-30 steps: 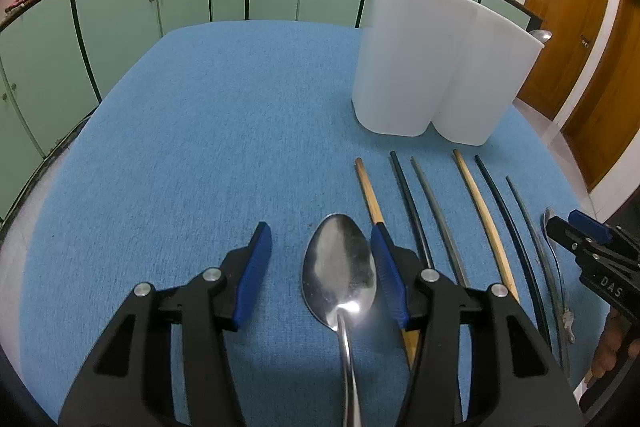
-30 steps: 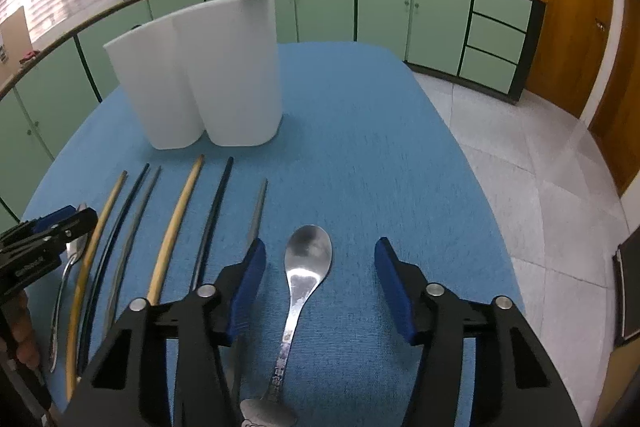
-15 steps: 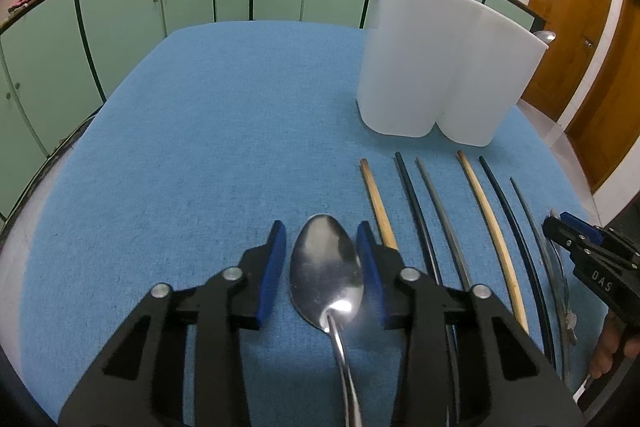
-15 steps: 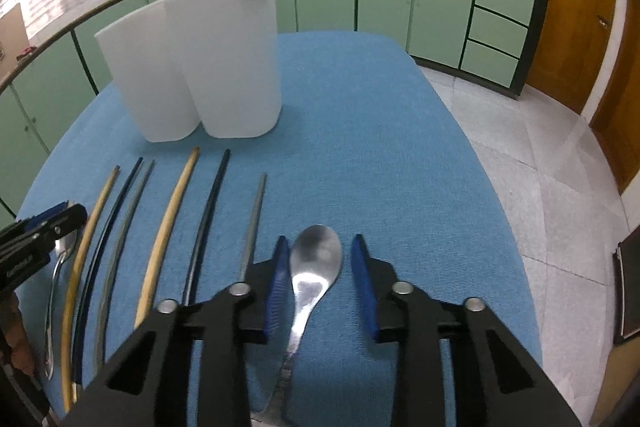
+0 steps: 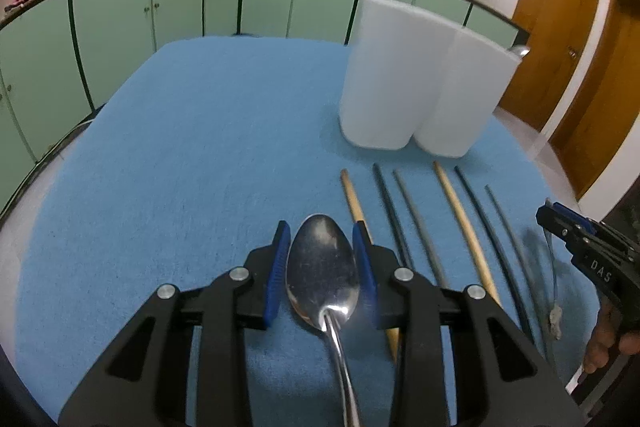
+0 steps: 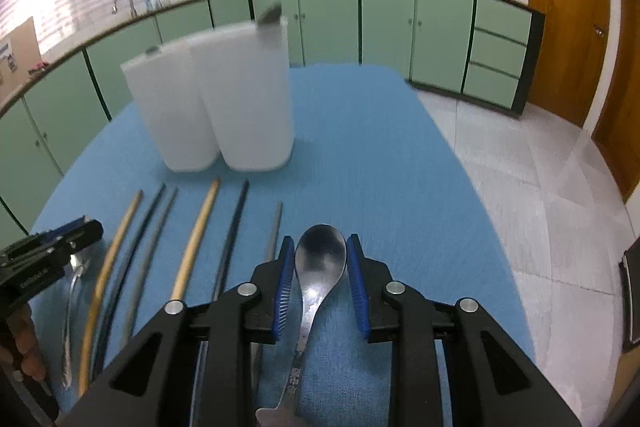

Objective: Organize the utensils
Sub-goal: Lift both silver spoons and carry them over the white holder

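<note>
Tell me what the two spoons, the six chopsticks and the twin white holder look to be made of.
Large spoon and small spoon: polished metal, probably steel, given mirror-like reflections.
Chopsticks: two tan chopsticks look like matte wood or bamboo; four dark chopsticks may be plastic or lacquered, which is unclear.
White holder: translucent matte plastic, softly glowing.

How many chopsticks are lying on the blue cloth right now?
6, side by side in front of the white holders: two tan, four dark or grey. None looks hidden.
</note>
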`<state>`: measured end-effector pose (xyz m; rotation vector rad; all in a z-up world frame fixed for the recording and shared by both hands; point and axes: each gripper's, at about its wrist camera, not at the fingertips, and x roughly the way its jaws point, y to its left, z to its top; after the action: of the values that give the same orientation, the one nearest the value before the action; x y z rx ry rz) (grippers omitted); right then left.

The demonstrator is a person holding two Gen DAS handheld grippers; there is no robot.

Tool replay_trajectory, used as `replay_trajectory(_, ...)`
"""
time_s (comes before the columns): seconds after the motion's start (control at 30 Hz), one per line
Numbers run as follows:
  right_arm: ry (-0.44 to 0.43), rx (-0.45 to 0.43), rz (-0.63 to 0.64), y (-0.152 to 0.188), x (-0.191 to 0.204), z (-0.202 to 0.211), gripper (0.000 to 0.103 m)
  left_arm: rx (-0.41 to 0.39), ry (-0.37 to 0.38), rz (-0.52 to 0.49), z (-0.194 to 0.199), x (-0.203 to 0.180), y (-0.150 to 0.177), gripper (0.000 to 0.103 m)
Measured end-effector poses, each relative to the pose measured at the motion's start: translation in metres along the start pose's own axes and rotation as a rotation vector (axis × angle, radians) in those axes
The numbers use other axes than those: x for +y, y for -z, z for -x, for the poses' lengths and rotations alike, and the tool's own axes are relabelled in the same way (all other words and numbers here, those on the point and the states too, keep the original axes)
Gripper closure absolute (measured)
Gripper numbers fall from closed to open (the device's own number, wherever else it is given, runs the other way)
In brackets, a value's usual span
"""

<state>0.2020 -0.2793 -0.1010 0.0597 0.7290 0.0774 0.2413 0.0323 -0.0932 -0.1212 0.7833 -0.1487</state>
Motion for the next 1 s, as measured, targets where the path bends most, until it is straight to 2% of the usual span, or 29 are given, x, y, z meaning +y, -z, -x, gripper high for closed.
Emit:
replay_trajectory(0.23,-0.021,-0.102,0.010,-0.008,-0.002,0.027,0.077,-0.104,0.048,0.002,0.024,-0.001,-0.002,0.072)
replay_trajectory(0.47,-0.041,-0.159,0.004,-0.019,-0.005,0.044,0.077,-0.194,0.068,-0.003,0.043,-0.005,-0.005,0.072)
replay_trajectory(1.0,-0.074,-0.255,0.011,-0.049,0.002,0.070,0.077,-0.316,0.073,0.005,0.072,-0.006,-0.024,0.073)
